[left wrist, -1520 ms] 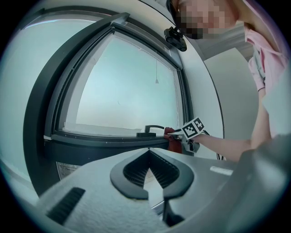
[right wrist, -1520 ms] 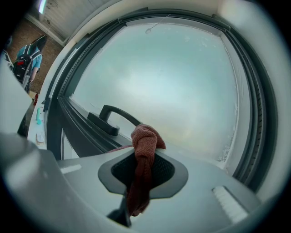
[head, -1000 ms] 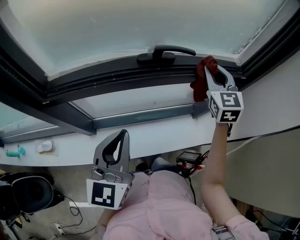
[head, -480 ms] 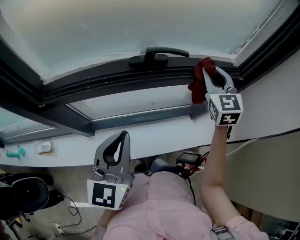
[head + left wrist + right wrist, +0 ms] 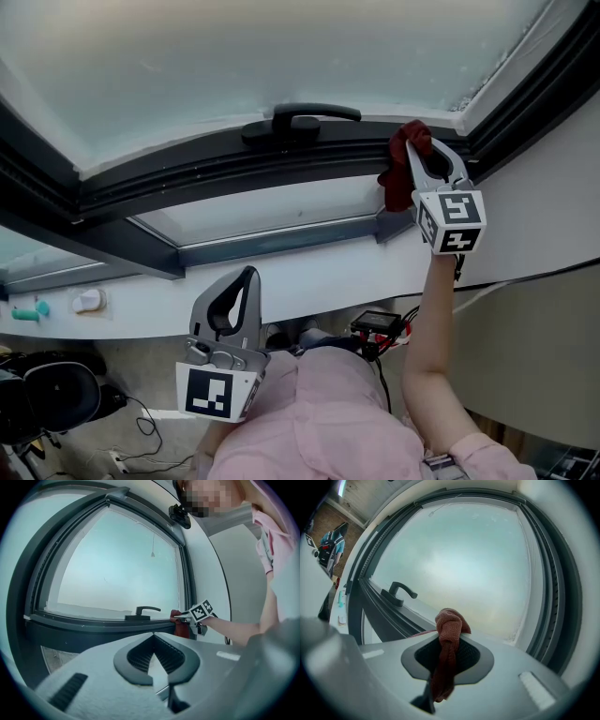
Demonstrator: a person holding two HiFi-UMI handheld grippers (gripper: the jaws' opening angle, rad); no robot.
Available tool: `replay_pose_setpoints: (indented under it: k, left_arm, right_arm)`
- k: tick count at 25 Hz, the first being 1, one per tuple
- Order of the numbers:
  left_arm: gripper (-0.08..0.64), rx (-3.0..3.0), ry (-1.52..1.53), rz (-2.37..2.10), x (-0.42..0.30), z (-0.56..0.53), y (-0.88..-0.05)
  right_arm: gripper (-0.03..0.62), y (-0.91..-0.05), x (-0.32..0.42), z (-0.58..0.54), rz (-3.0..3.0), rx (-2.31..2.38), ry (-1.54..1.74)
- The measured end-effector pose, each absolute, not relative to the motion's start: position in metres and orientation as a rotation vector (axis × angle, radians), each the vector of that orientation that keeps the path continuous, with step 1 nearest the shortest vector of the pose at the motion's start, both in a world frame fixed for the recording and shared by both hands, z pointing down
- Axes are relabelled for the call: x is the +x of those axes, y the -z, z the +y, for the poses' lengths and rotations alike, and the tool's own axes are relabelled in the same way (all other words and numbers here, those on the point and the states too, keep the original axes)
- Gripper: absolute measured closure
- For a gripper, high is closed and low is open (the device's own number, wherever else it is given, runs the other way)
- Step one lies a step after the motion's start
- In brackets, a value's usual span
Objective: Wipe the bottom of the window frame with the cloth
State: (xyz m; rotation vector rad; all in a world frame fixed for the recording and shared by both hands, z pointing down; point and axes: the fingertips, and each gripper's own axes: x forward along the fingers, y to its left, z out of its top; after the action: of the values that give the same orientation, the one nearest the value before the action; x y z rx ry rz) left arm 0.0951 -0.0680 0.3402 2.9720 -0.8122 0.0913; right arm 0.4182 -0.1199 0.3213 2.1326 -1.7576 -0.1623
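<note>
Head view: the right tool reaches up to the right end of the dark grey bottom rail of the window frame and holds a bunched rust-red woven cloth against it, probably to start a wiping pass. The left tool hangs low, out of the way.

Left gripper view: jaws pressed together on nothing.

Right gripper view: jaws pinch the cloth — a twisted wad above, a tail hanging below.

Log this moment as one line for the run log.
right gripper: shut on cloth, at right end of window frame bottom | left gripper: shut, empty, held low below the sill
</note>
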Motion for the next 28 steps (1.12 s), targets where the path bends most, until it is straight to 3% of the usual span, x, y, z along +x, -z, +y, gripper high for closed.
replay_pose_setpoints:
  k: [28]
  left_arm:
    - [0.565,2.961,-0.132,-0.797,0.129,-0.063,-0.342]
  right_arm:
    - [0.529,-0.322,0.506,-0.084,-1.632,2.261,0.112]
